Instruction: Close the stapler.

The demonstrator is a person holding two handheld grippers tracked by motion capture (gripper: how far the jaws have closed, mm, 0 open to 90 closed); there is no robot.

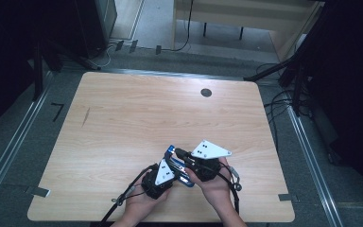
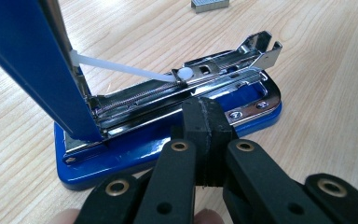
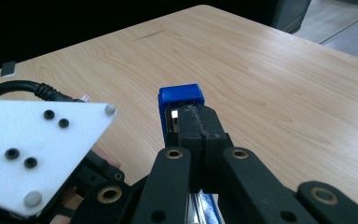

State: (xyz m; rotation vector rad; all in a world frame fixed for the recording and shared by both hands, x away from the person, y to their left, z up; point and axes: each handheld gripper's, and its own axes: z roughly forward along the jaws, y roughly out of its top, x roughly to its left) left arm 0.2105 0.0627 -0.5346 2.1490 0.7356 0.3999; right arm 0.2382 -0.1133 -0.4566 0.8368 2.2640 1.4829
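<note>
Blue stapler (image 2: 168, 135) opened on wooden tabletop (image 1: 137, 118).
Left gripper (image 2: 204, 140) jaws closed against base; right gripper (image 3: 200, 135) jaws pinching raised lid; no readable writing.

No readable text, label, brand, number or sign appeared anywhere: the blue stapler (image 2: 168, 140), the wooden table (image 1: 123, 123) and the grey plates on the grippers all bore no legible writing.

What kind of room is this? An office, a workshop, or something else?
Probably a lab or recording room. A bare wooden table stands on a grey floor with cables and metal rails, dark stands around it. A person works a blue stapler with hand-held tongs.
</note>
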